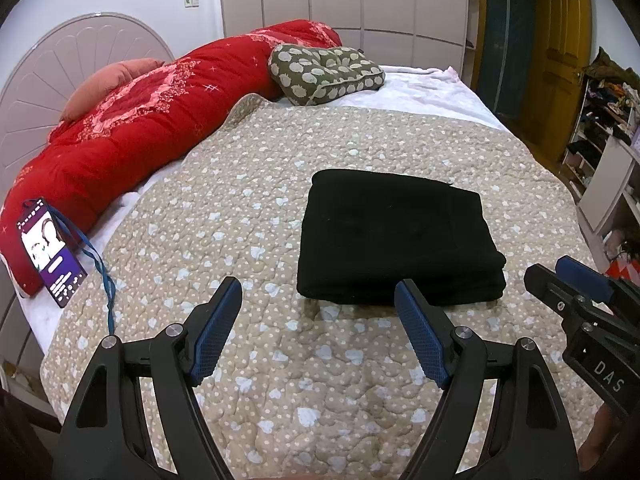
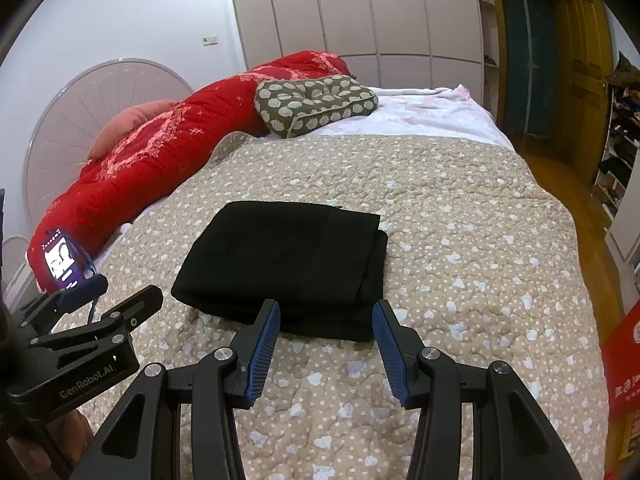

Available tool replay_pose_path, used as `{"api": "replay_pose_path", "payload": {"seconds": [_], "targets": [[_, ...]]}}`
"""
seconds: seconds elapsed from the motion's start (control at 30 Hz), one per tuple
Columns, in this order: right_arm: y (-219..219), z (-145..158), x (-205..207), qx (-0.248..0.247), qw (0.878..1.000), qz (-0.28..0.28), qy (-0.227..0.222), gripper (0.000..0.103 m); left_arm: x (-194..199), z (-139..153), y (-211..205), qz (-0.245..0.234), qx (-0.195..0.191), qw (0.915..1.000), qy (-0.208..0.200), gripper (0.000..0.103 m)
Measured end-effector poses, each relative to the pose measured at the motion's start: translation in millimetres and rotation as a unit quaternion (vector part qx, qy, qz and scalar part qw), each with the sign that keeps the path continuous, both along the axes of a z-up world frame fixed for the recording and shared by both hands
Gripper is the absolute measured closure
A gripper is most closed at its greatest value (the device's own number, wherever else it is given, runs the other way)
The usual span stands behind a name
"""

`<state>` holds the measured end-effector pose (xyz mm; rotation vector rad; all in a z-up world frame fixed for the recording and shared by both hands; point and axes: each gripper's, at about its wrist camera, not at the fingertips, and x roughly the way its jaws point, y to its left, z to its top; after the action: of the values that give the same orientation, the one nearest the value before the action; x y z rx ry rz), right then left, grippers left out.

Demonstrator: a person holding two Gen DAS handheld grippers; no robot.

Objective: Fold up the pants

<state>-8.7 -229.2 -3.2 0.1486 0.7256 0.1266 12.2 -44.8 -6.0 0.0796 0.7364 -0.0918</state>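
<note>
Black pants (image 1: pixel 396 236) folded in thick square stack on bed quilt (image 1: pixel 240 184). Left tongs (image 1: pixel 320 332) and right tongs (image 2: pixel 326 338) spread wide, empty, just short of near edge. Fabric looks soft, floppy, light; grip through all layers at edge.

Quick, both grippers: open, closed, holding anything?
Left gripper: open, holding nothing, short of the folded black pants.
Right gripper: open, holding nothing, at the pants' near edge.
</note>
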Motion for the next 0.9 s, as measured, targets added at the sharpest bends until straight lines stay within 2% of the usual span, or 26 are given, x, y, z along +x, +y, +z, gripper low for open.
{"api": "replay_pose_path", "payload": {"seconds": [0.9], "targets": [[3.6, -12.7, 12.5, 0.000, 1.000, 0.001, 0.017, 0.056, 13.9, -12.2, -0.4, 0.002, 0.003, 0.9998, 0.018, 0.023]]}}
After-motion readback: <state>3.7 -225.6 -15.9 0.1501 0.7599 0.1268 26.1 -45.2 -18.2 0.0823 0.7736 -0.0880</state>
